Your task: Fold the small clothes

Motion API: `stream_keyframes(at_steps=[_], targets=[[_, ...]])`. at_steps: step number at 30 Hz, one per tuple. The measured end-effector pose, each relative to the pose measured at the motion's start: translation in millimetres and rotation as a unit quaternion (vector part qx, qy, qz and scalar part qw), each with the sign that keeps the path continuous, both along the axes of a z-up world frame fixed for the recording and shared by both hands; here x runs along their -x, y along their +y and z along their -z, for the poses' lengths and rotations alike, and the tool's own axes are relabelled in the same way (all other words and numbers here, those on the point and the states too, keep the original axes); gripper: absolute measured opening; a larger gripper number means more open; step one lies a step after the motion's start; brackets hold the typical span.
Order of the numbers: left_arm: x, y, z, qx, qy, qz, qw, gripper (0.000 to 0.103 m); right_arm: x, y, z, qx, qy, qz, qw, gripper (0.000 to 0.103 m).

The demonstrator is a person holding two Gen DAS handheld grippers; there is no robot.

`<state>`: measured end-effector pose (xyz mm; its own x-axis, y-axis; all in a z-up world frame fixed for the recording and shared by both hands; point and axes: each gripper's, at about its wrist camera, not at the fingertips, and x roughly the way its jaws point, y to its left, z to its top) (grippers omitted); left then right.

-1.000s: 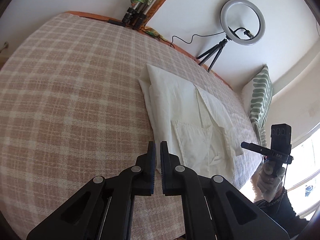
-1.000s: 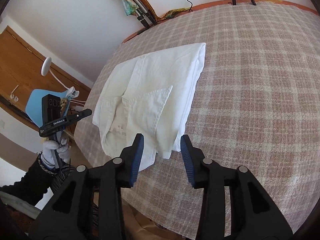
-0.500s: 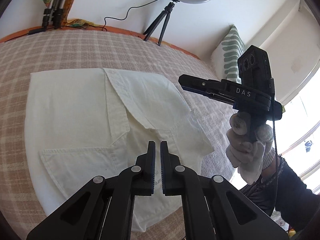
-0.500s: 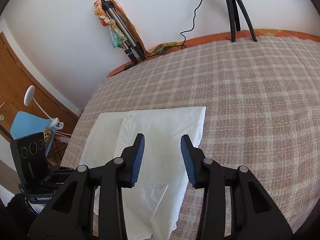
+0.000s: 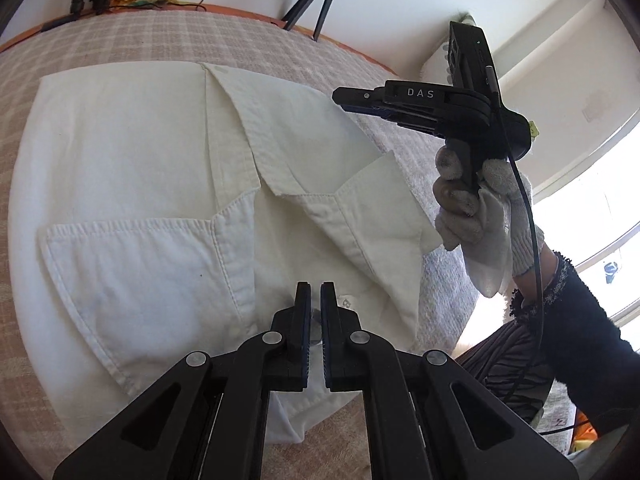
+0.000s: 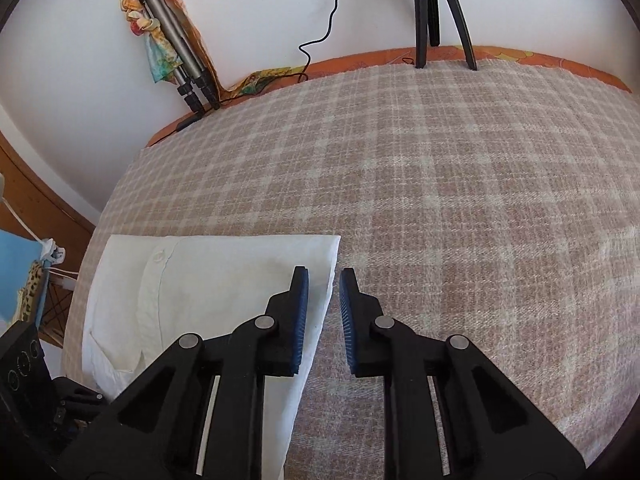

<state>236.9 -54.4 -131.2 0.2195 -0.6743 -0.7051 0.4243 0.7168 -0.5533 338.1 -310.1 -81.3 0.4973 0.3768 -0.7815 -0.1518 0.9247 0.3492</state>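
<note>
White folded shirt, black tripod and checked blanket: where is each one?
White folded shirt (image 5: 132, 152): left wrist view, on its flat front panel.
Black tripod (image 6: 430, 8): right wrist view, on its legs.
Pink checked blanket (image 6: 460, 184): right wrist view, on a bare stretch.

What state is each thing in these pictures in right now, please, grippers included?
White shirt: partly folded, lying flat on the plaid blanket, collar showing.
Left gripper: shut, nothing between its fingers, above the shirt's collar area.
Right gripper: jaws have just been closing, still apart, empty, at the shirt's folded edge.
Folded tripod: collapsed, leaning against the wall.
Standing tripod: legs spread, upright.
</note>
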Motion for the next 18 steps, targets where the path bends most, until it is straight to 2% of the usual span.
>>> stream_keyframes(at_steps=[2, 4, 5, 6, 9, 12, 16, 18], targets=[[8, 10, -19, 0.010, -0.031, -0.003, 0.9995, 0.008, 6, -10, -6, -0.027, 0.001, -0.001, 1.000, 0.021], [10, 24, -37, 0.014, -0.060, -0.021, 0.9979, 0.018, 16, -17, -10, -0.030, 0.000, 0.002, 1.000, 0.036], [8, 34, -42, 0.022, -0.066, -0.036, 0.9969, 0.021, 20, -20, -11, -0.037, 0.001, 0.007, 0.999, 0.053], [1, 45, -45, 0.031, -0.068, -0.057, 0.9956, 0.024, 24, -24, -11, -0.051, 0.004, 0.010, 0.999, 0.062], [-15, 81, -48, 0.043, -0.065, -0.125, 0.9891, 0.024, 39, -33, -10, -0.084, 0.012, 0.019, 0.996, 0.062], [-36, 102, -45, 0.042, -0.069, -0.173, 0.9816, 0.024, 51, -28, -13, -0.085, -0.002, 0.014, 0.996, 0.062], [-60, 105, -41, 0.038, -0.071, -0.211, 0.9742, 0.024, 52, -1, -24, -0.022, -0.043, -0.011, 0.999, 0.061], [-69, 100, -40, 0.012, -0.082, -0.211, 0.9739, 0.024, 45, 17, -29, -0.002, -0.054, -0.028, 0.998, 0.055]])
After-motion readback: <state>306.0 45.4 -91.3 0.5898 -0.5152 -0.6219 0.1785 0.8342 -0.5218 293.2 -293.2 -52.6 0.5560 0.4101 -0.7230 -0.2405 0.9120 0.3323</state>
